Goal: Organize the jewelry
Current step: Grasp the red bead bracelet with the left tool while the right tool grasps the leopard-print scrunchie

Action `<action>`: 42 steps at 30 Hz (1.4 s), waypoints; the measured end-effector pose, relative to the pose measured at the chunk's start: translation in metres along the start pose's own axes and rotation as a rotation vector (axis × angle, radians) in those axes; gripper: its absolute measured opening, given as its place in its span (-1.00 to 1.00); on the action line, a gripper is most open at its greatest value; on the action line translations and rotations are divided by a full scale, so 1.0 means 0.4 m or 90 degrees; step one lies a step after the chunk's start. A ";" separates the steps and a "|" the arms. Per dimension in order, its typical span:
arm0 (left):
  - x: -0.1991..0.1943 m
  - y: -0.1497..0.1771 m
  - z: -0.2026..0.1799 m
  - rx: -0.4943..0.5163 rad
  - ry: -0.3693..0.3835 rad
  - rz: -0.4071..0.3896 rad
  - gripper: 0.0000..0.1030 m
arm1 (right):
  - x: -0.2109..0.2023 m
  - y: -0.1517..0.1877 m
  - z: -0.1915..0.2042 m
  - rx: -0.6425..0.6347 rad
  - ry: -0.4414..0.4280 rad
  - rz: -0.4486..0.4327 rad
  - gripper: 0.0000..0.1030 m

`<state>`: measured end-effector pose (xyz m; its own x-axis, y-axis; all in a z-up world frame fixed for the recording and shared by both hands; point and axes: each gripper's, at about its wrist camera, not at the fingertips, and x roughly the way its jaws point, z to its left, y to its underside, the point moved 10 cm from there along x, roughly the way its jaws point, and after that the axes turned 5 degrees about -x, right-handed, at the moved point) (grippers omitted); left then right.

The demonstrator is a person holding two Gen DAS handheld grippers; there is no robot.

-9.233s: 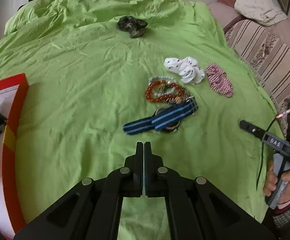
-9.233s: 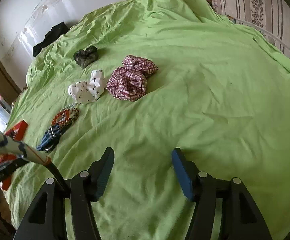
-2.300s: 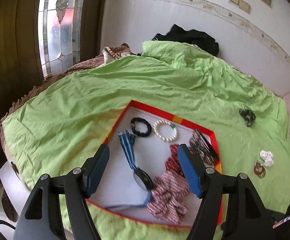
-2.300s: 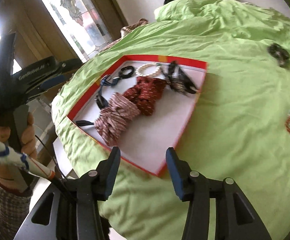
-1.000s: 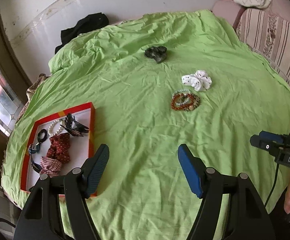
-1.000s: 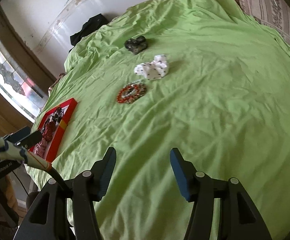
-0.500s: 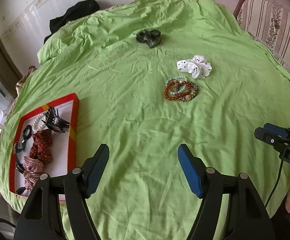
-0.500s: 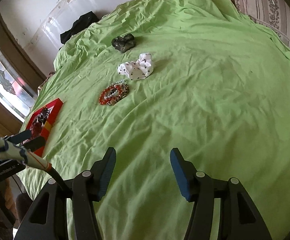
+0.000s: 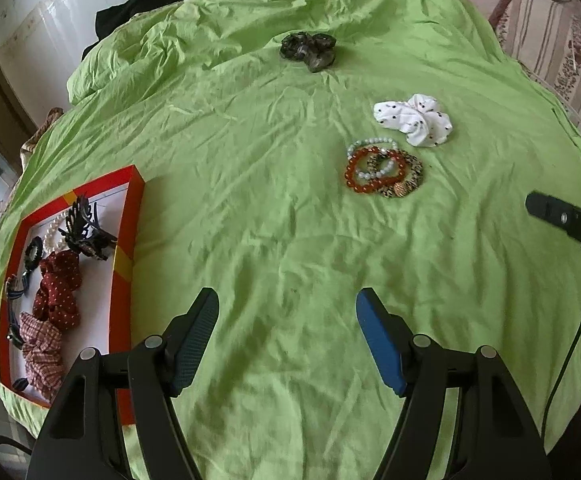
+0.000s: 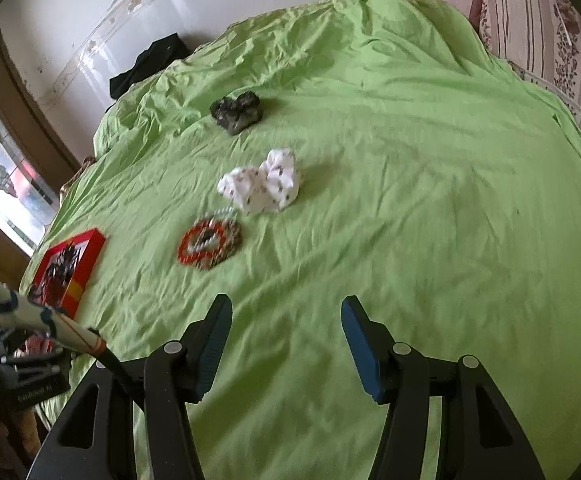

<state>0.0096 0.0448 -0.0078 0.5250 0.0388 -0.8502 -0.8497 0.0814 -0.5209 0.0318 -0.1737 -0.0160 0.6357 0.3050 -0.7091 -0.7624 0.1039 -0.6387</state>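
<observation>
A pile of bead bracelets (image 9: 384,174), red, pale and brown, lies on the green bedspread; it also shows in the right wrist view (image 10: 209,243). Beyond it lie a white dotted scrunchie (image 9: 413,119) (image 10: 262,187) and a dark scrunchie (image 9: 309,50) (image 10: 236,113). A red-rimmed tray (image 9: 130,216) (image 10: 90,258) at the left holds a watch, scrunchies, a hair claw and a pearl bracelet. My left gripper (image 9: 287,312) is open and empty, short of the bracelets. My right gripper (image 10: 286,320) is open and empty, to the right of them.
A striped sofa (image 9: 558,36) stands at the right edge of the bed. Black clothing (image 9: 146,0) lies at the far edge by the white wall. The right gripper's body (image 9: 570,220) shows at the right of the left wrist view.
Both grippers have moved closer to the bracelets and scrunchies, which look larger now. Both stay open and empty.
</observation>
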 end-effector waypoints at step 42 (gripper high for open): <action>0.166 -0.120 0.073 -0.122 0.064 -0.002 -0.85 | 0.191 -0.204 -0.112 0.019 0.070 -0.039 -0.96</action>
<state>0.0868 0.0725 -0.0371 0.5279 -0.0620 -0.8470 -0.8471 -0.1104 -0.5199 0.1479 -0.2015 -0.0314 0.6895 0.1918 -0.6985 -0.7239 0.1482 -0.6739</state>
